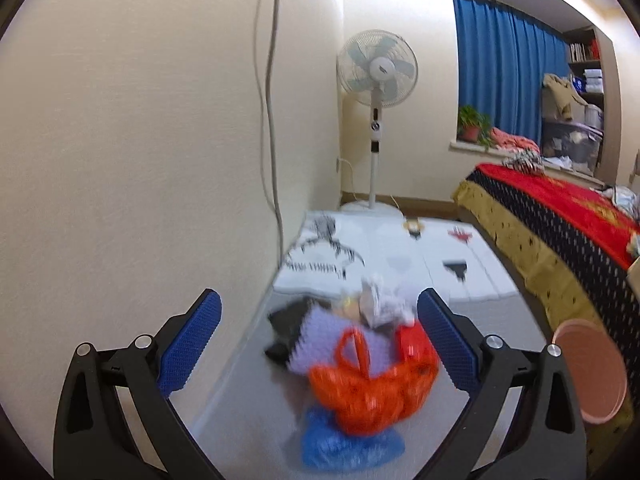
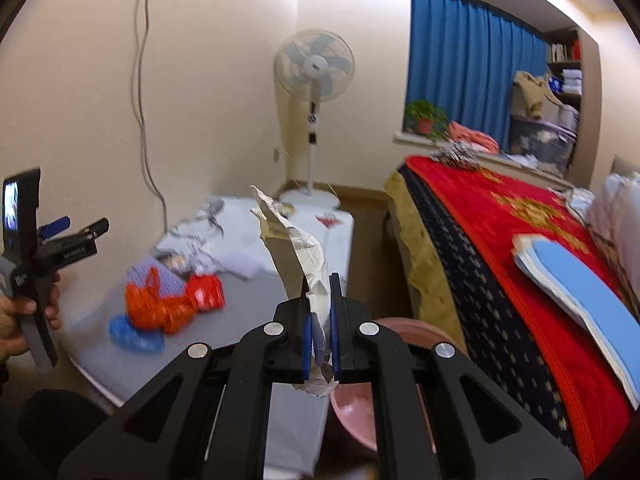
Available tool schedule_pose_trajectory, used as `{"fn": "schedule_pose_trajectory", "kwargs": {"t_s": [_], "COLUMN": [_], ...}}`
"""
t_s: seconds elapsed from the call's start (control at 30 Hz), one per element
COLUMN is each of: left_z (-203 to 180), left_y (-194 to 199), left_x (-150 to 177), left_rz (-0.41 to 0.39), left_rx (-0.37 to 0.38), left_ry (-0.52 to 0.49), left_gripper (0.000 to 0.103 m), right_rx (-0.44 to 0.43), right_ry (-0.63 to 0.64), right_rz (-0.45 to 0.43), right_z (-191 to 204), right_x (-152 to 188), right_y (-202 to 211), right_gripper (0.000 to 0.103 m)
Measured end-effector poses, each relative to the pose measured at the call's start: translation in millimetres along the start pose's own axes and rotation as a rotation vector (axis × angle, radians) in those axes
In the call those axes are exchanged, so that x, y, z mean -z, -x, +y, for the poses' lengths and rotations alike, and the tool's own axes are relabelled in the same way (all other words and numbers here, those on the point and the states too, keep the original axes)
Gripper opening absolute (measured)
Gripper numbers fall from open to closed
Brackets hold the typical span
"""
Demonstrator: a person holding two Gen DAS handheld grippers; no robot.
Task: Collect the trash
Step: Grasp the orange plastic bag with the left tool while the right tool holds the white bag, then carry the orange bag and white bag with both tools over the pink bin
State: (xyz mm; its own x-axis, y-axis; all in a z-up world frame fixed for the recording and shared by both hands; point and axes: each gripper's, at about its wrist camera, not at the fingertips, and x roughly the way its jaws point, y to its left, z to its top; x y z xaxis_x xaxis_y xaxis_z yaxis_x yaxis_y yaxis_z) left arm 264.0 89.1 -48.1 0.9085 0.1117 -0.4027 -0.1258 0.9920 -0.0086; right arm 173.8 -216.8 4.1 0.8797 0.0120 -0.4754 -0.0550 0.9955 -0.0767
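My right gripper is shut on a crumpled white paper scrap that sticks up from the jaws, above a pink bin. My left gripper is open and empty, held above a trash pile on a grey mat: an orange plastic bag, a red wrapper, a blue crumpled piece, a lilac cloth and white crumpled paper. The same pile shows in the right wrist view, with the orange bag and the left gripper at the far left.
A bed with a red blanket runs along the right; a blue-covered book lies on it. A standing fan is in the far corner. The pink bin also shows in the left wrist view. The wall is close on the left.
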Motion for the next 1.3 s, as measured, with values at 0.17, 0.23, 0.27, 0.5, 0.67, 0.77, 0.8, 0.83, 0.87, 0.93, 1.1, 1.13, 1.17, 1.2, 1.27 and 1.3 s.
{"fn": "schedule_pose_trajectory", "kwargs": {"t_s": [0.17, 0.23, 0.27, 0.5, 0.67, 0.77, 0.8, 0.83, 0.87, 0.93, 1.1, 1.13, 1.17, 1.2, 1.27, 1.3], "left_z": [-14, -20, -21, -23, -23, -19, -19, -19, -20, -20, -10, -8, -6, -5, -2, -1], "left_y": [-22, -30, -33, -59, -68, -66, -66, -64, -63, -58, -33, -26, -17, -12, 3, 14], "left_x": [55, 67, 70, 79, 89, 89, 89, 90, 89, 87, 61, 54, 43, 35, 15, 1], "left_rz": [0.008, 0.016, 0.021, 0.094, 0.132, 0.104, 0.102, 0.102, 0.102, 0.104, 0.060, 0.045, 0.022, 0.006, -0.026, -0.043], "left_rx": [0.020, 0.034, 0.043, 0.118, 0.133, 0.159, 0.170, 0.170, 0.174, 0.184, 0.203, 0.207, 0.209, 0.209, 0.215, 0.221], "left_ry": [-0.014, -0.028, -0.029, -0.033, -0.033, -0.005, -0.006, -0.012, -0.014, -0.019, 0.009, 0.013, 0.013, 0.011, 0.015, 0.021], "left_gripper": [0.095, 0.095, 0.095, 0.075, 0.061, 0.027, 0.014, 0.014, 0.011, 0.007, 0.006, 0.006, 0.006, 0.006, 0.006, 0.006], "right_rx": [0.025, 0.023, 0.020, 0.012, 0.013, 0.014, 0.013, 0.011, 0.010, 0.008, 0.009, 0.008, 0.006, 0.001, -0.006, -0.013], "right_ry": [-0.012, -0.013, -0.009, 0.010, 0.016, 0.036, 0.043, 0.047, 0.048, 0.046, 0.037, 0.035, 0.031, 0.025, 0.016, 0.008], "right_rz": [0.089, 0.102, 0.106, 0.155, 0.160, 0.162, 0.161, 0.159, 0.157, 0.154, 0.137, 0.131, 0.125, 0.115, 0.103, 0.093], "right_z": [-12, -8, -9, -6, -2, 2, 4, 5, 6, 6, 5, 5, 5, 5, 4, 3], "right_x": [23, 29, 30, 36, 36, 37, 37, 37, 37, 36, 33, 31, 30, 28, 25, 22], "right_y": [-17, -20, -21, -38, -43, -43, -43, -42, -42, -40, -35, -34, -33, -30, -27, -24], "right_gripper": [0.008, 0.008, 0.008, 0.008, 0.008, 0.008, 0.008, 0.008, 0.008, 0.008, 0.008, 0.008, 0.008, 0.008, 0.008, 0.008]}}
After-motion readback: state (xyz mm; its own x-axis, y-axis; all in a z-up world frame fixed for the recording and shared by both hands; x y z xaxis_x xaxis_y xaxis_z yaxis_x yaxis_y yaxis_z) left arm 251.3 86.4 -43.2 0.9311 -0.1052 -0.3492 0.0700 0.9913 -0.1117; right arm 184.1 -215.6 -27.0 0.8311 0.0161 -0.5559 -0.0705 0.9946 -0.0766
